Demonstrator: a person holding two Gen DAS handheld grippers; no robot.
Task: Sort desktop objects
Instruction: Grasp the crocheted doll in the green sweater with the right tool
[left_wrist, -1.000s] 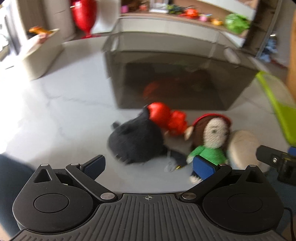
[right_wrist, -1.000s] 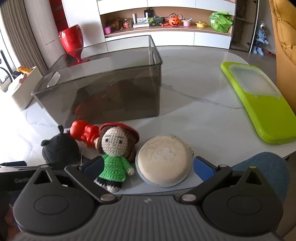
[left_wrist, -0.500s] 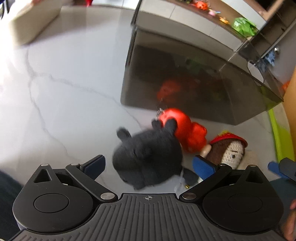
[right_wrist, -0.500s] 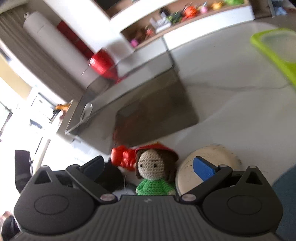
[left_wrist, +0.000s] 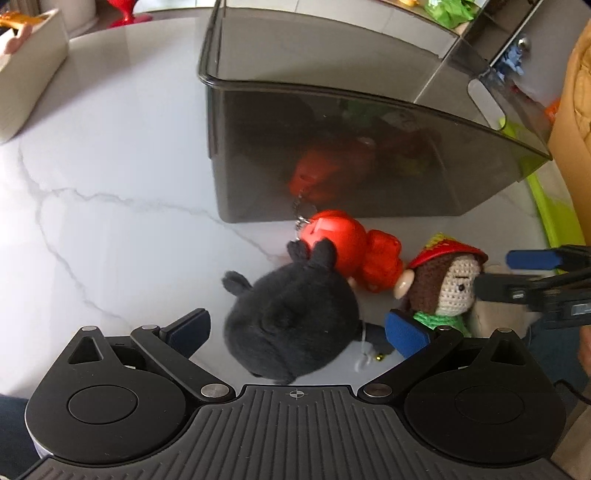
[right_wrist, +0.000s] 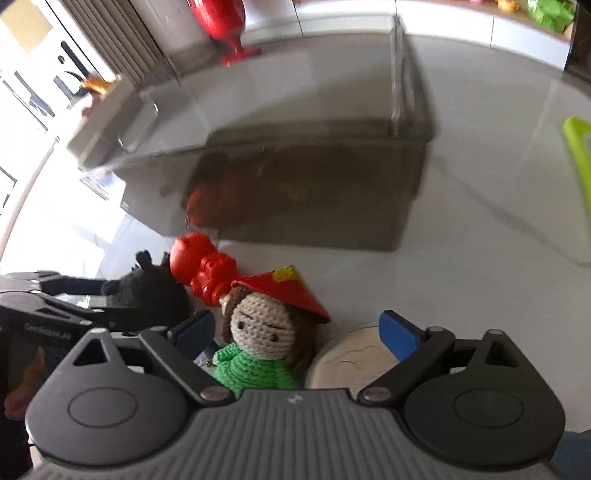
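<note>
The left gripper (left_wrist: 297, 326) hangs low over the marble table (left_wrist: 110, 177), fingers spread wide around the black plush toy (left_wrist: 291, 325) without pinching it. The right gripper (right_wrist: 297, 334) is likewise released, straddling the crocheted doll (right_wrist: 264, 336), whose head touches a red toy (right_wrist: 207, 266). Just beyond them stands the smoky bin (left_wrist: 369, 147), and a pale round disc (right_wrist: 351, 363) lies beside the doll.

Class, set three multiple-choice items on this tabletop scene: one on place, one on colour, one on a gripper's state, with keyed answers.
1. The black plush toy lies: A) inside the smoky transparent bin; B) between the left gripper fingers; C) on a shelf.
2. The crocheted doll wears a sweater that is: A) green; B) blue; C) yellow.
3. The right gripper is: A) shut on the doll; B) out of view; C) open.

Answers: B, the blue pads flank the plush; A, green yarn shows below the face; C, its fingers stand wide apart.
</note>
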